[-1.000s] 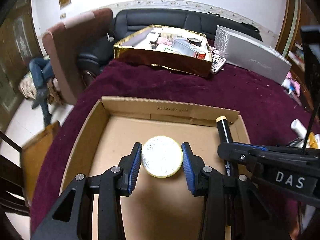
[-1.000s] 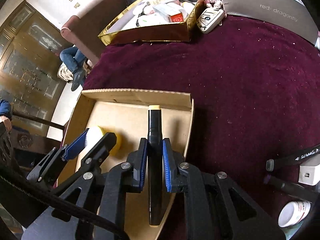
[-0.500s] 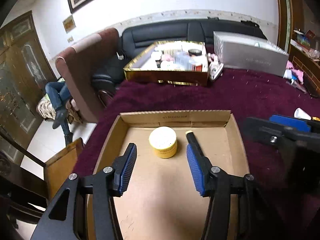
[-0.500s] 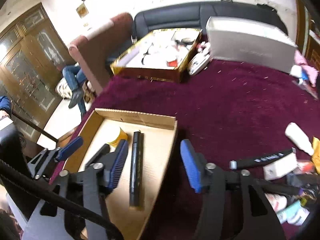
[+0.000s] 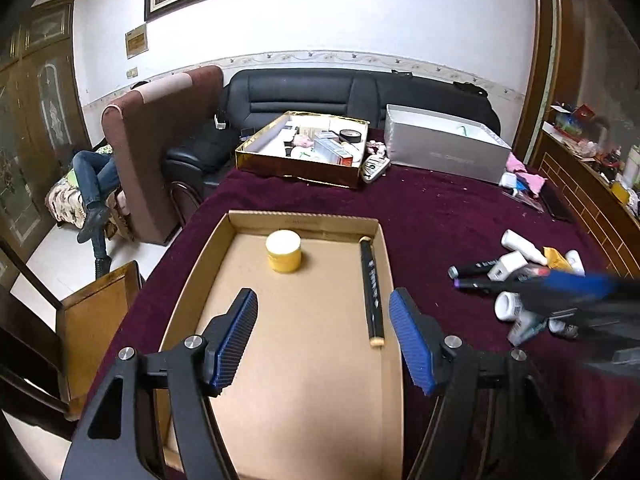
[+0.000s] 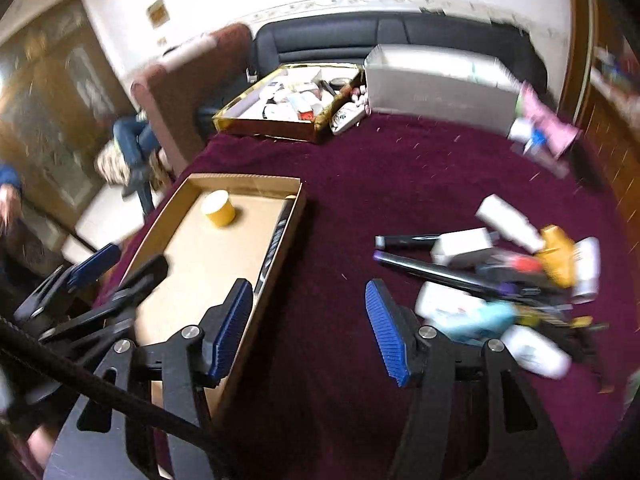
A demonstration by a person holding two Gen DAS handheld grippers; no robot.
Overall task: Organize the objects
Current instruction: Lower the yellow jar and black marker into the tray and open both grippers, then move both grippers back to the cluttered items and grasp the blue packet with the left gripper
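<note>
Release is done on both sides: a second ago we were clamped on the yellow jar [image 5: 283, 256] and the black marker [image 5: 372, 290], and now both lie free in the cardboard tray [image 5: 208, 258], jar at 11 o'clock, marker along the 3 o'clock wall. Left hand-held gripper [image 5: 323, 342] and right hand-held gripper [image 6: 310, 330] stand apart and empty. We judge the next pick comes from the clutter pile [image 6: 504, 276] on the bench [image 6: 400, 168], at 2 o'clock of the right one.

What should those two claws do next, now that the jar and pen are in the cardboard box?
Probably the right gripper should swing toward the pile of pens and bottles on the cloth and pick one: both grippers are open and empty, and the box has room.
</note>
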